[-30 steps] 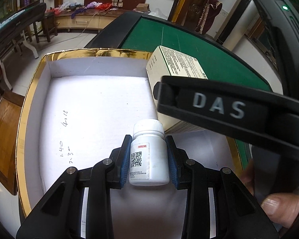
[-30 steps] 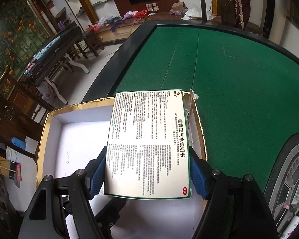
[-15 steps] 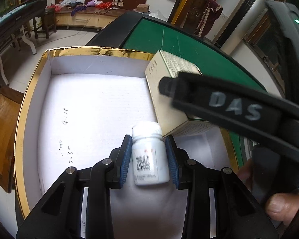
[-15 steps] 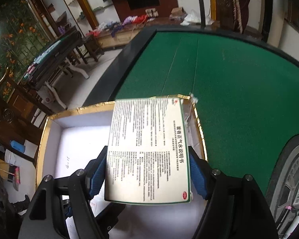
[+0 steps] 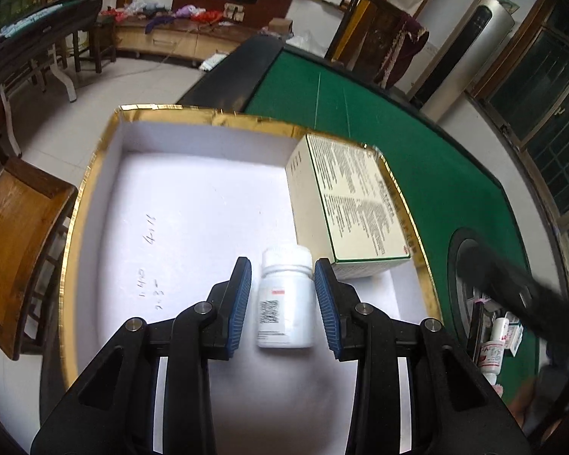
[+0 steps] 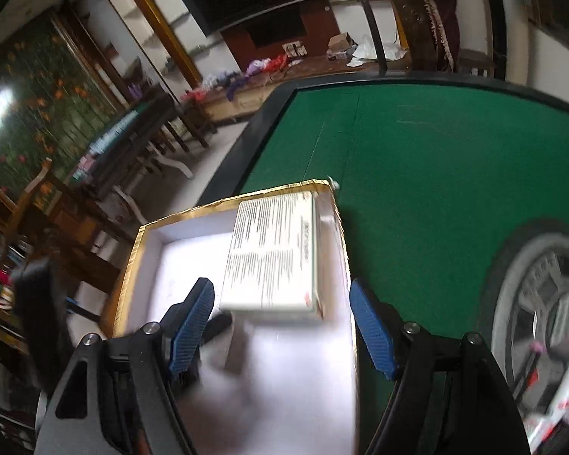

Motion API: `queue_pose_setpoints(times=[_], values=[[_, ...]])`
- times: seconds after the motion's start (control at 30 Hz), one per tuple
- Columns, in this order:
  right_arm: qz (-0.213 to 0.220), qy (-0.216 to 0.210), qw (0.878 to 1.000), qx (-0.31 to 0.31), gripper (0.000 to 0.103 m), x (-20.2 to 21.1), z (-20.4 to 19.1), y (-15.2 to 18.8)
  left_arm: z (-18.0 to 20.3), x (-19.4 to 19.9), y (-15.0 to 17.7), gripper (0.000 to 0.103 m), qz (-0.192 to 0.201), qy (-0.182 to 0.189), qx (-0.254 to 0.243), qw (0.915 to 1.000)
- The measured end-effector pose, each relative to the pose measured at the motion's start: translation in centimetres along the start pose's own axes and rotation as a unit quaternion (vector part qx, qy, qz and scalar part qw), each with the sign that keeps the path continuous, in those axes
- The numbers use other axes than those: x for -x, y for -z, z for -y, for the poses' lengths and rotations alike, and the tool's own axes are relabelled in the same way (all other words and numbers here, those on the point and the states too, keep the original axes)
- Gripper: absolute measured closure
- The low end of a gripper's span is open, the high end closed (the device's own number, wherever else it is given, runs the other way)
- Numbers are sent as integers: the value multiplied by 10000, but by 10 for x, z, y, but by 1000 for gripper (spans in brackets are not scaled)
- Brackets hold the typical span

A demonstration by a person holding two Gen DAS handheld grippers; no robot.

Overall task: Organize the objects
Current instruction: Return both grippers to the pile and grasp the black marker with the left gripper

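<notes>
A white pill bottle (image 5: pixel 286 299) sits in the gold-rimmed white tray (image 5: pixel 208 115), between the fingers of my left gripper (image 5: pixel 282 263). A thin gap shows between the bottle and the left pad, so the gripper is open. A flat medicine carton (image 5: pixel 345 204) printed with text lies in the tray's far right corner, just beyond the bottle. In the right wrist view the same carton (image 6: pixel 273 254) lies ahead of my right gripper (image 6: pixel 280 283), which is open and holds nothing. That view is blurred. The right gripper shows as a dark streak (image 5: pixel 512 295) in the left wrist view.
The tray (image 6: pixel 132 265) rests at the left edge of a green felt table (image 5: pixel 436 159). A round recess (image 5: pixel 500 333) at the right holds small medicine packs. A wooden chair (image 5: pixel 15 227) stands on the floor left of the tray.
My right gripper has drawn back and up off the carton, which stays in the tray's corner. The bottle now looks smaller between the left pads, with a gap beside it.
</notes>
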State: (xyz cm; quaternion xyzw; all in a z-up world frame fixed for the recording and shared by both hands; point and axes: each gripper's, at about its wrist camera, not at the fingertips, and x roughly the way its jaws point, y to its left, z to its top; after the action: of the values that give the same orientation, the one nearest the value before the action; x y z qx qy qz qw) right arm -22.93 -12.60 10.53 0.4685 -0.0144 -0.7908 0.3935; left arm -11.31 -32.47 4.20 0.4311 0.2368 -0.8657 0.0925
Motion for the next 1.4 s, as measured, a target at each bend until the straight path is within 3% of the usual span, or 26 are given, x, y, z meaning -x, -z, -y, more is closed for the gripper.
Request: queue_pose_setpoints(times=[0.1, 0.27, 0.37, 0.53, 0.73, 0.83, 0.97, 1.13, 1.23, 1.33, 1.4], values=[[205, -254, 9994, -89, 29, 38, 16, 25, 1, 6, -2, 60, 50, 89, 0, 9999], [462, -590, 9970, -204, 29, 107, 58, 69, 5, 17, -2, 60, 288, -53, -145, 9995], [701, -413, 9965, -176, 29, 148, 90, 91, 16, 37, 4, 60, 558, -110, -320, 9979], [1039, -24, 9945, -86, 26, 188, 143, 118, 52, 69, 32, 60, 838, 274, -576, 9944], [1328, -64, 9899, -488, 26, 201, 206, 131, 142, 59, 81, 60, 484, 630, -1421, 9867], [1424, -112, 9883, -536, 26, 210, 217, 130, 187, 39, 99, 60, 250, 563, -1837, 9810], [1659, -41, 9860, -162, 26, 232, 224, 132, 227, 15, 108, 61, 56, 376, -2069, 9776], [1639, 84, 9861, -271, 26, 244, 267, 134, 239, -17, 97, 61, -219, 477, -1921, 9800], [1361, -361, 9855, -947, 26, 239, 295, 135, 234, -29, 101, 61, -441, 320, -2091, 9764], [1246, -656, 9826, -1210, 26, 235, 299, 137, 231, -35, 105, 61, -510, 249, -2167, 9746], [1321, -496, 9849, -1002, 26, 237, 289, 137, 232, -39, 108, 61, -600, 341, -2231, 9723]])
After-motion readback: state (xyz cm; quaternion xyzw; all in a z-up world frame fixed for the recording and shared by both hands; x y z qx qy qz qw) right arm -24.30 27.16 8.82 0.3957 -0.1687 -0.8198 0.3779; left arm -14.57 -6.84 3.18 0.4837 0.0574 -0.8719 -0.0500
